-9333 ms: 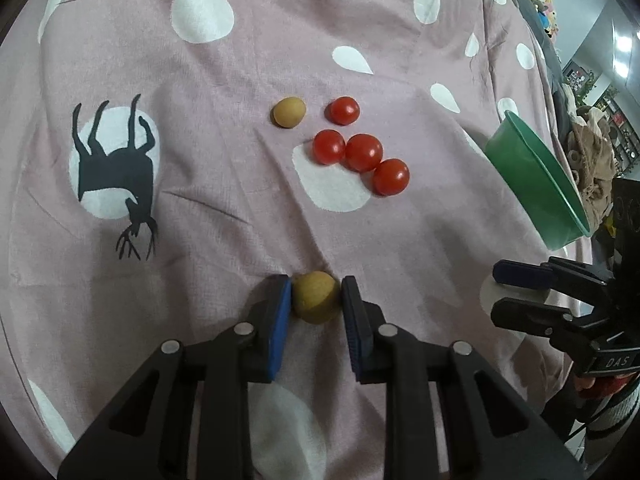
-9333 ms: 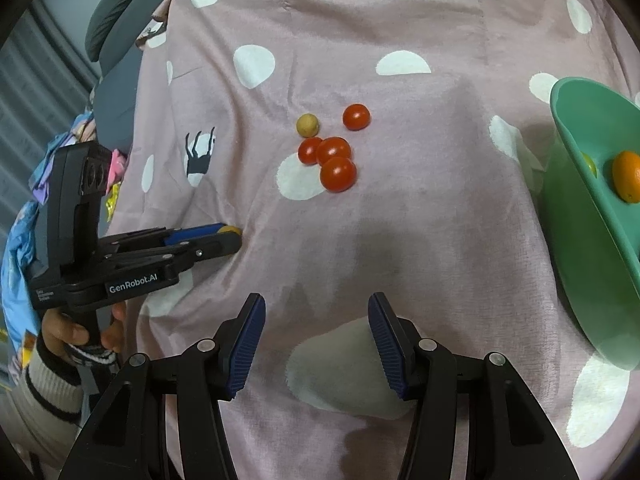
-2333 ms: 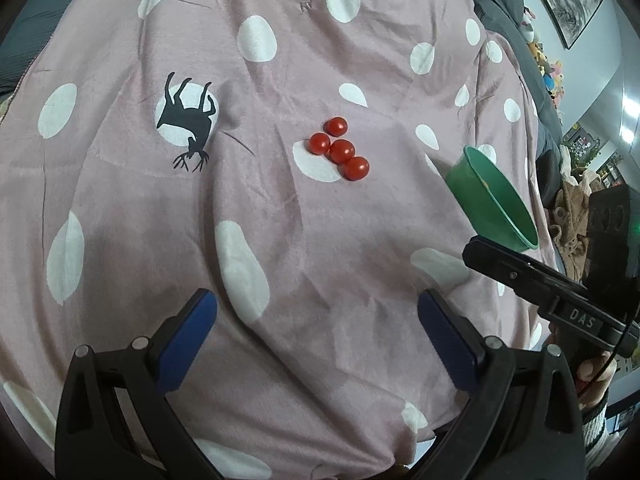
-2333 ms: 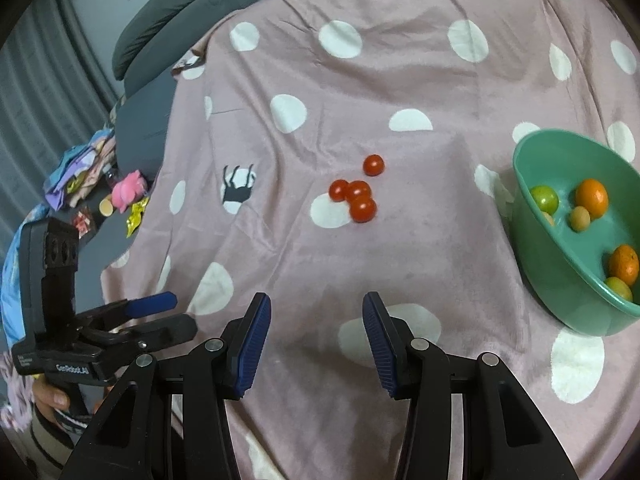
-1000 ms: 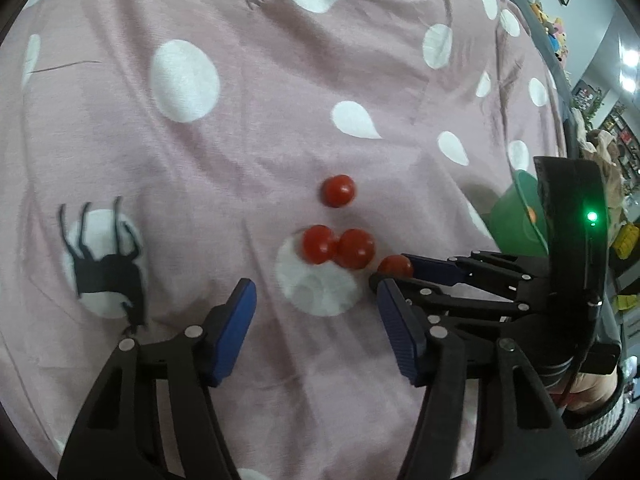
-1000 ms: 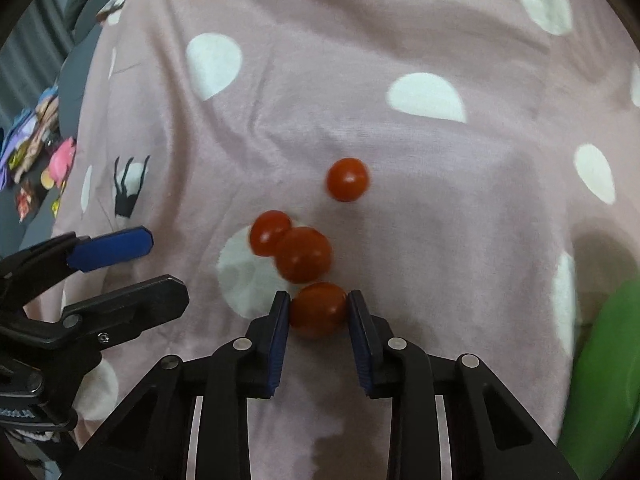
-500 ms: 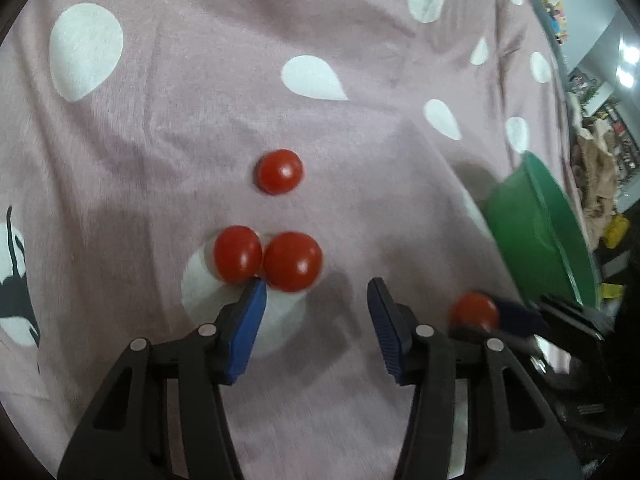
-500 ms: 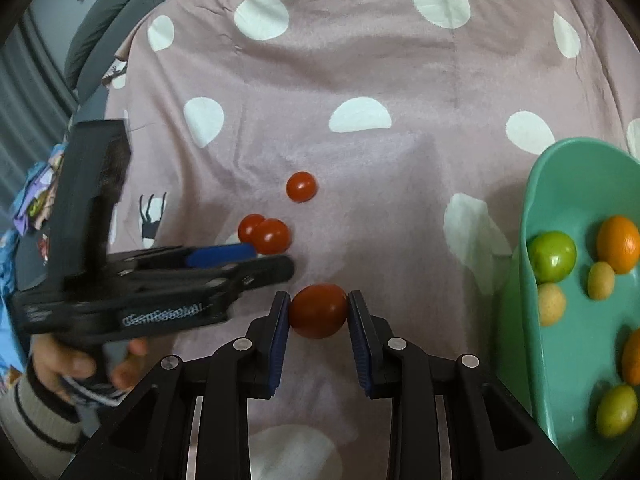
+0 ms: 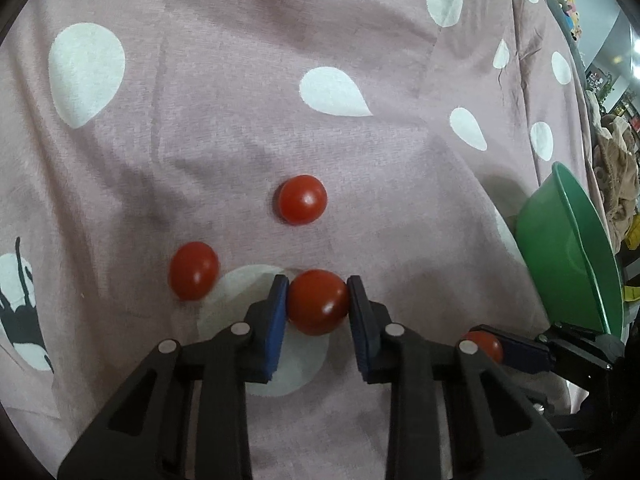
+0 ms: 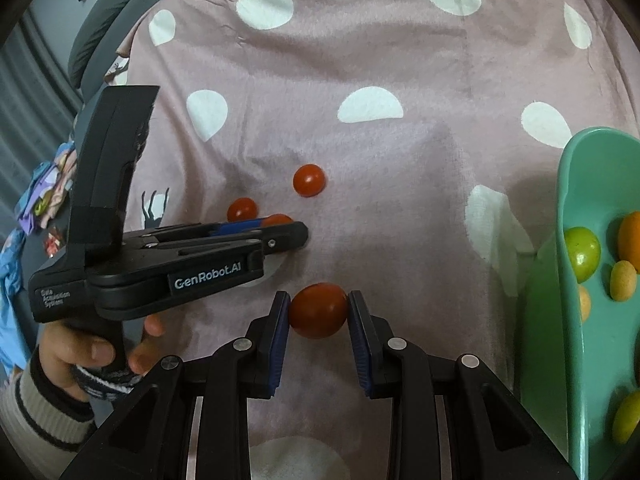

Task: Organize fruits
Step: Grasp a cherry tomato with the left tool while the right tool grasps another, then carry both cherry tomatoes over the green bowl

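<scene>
My left gripper [image 9: 318,306] has its jaws clenched on a cherry tomato [image 9: 318,307], both blue pads pressed against its sides, down at the pink spotted bedspread [image 9: 240,120] over a white dot. My right gripper [image 10: 319,310] is likewise clamped on a second tomato [image 10: 318,311], jaws narrowed to just its width; whether it is off the cloth I cannot tell for sure. In the left wrist view that right gripper shows at the lower right edge with its red load peeking out.

Two loose tomatoes lie on the bedspread: one [image 9: 303,199] beyond my left jaws, another [image 9: 193,270] just to their left (near, not touching the pad).

The green bowl [image 10: 576,352] stands at the right, close beside my right jaws. Inside it I see a green fruit [image 10: 582,254], an orange one [image 10: 631,238], a small tan one [image 10: 622,280] and a yellowish one [image 10: 626,416] lower down.
</scene>
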A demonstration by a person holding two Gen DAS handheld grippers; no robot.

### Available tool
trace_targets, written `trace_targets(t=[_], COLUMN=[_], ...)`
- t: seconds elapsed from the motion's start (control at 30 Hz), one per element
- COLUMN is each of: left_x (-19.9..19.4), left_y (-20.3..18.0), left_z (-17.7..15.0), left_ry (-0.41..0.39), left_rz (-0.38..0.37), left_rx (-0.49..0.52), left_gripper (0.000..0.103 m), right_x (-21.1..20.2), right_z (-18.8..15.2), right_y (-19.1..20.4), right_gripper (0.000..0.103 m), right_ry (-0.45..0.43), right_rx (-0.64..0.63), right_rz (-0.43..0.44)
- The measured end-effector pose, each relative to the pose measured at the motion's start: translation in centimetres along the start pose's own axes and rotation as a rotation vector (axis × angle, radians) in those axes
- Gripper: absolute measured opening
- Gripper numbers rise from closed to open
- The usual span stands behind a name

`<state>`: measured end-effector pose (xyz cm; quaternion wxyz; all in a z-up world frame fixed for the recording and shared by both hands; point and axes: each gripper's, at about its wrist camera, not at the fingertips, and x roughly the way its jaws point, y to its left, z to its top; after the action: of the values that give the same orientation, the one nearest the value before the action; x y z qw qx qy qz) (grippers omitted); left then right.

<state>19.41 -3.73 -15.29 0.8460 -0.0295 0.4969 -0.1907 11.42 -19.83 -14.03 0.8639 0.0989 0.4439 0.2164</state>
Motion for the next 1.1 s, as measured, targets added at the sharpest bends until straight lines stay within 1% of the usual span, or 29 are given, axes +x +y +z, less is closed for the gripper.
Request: trace_targets(t=[0.1,0.3,0.57,0.7,0.83,1.1], left_x=[-0.5,-2.9,-6.1,-7.7,-8.9,-11.0], left_y=[0.0,-0.4,-0.9,-1.0,-1.1,-1.5], left_z=[-0.1,-1.0,-3.4,-4.8,-6.0,-8.5], left_ry=[0.002,-0.016,-0.031,-0.045,-0.052,-0.076], left_rz=[-0.002,0.002,0.026,0.051,0.048,0.067], left_rx=[0.001,-0.001,-0.010,-0.022,-0.034,-0.043], left_gripper=[0.028,0.028,0.028,0.028,0.029,0.029], right_x=[-0.2,-0.8,-2.3,-3.4,-4.3,-6.2], right_z=[0.0,-0.2,-1.0,-1.6,-2.4,-4.2], right_y=[-0.1,0.1,1.4,2.1,2.7,3.7], right_gripper=[0.031,0.031,0.031,0.031,0.031,0.031], right_ry=[-0.002,-0.010,-0.024,-0.032,-0.035,-0.041], right_rx=[0.007,0.010,-0.002,-0.010,-0.016,-0.029], right_rz=[-0.003,-0.009,-0.005,-0.002,0.000,0.001])
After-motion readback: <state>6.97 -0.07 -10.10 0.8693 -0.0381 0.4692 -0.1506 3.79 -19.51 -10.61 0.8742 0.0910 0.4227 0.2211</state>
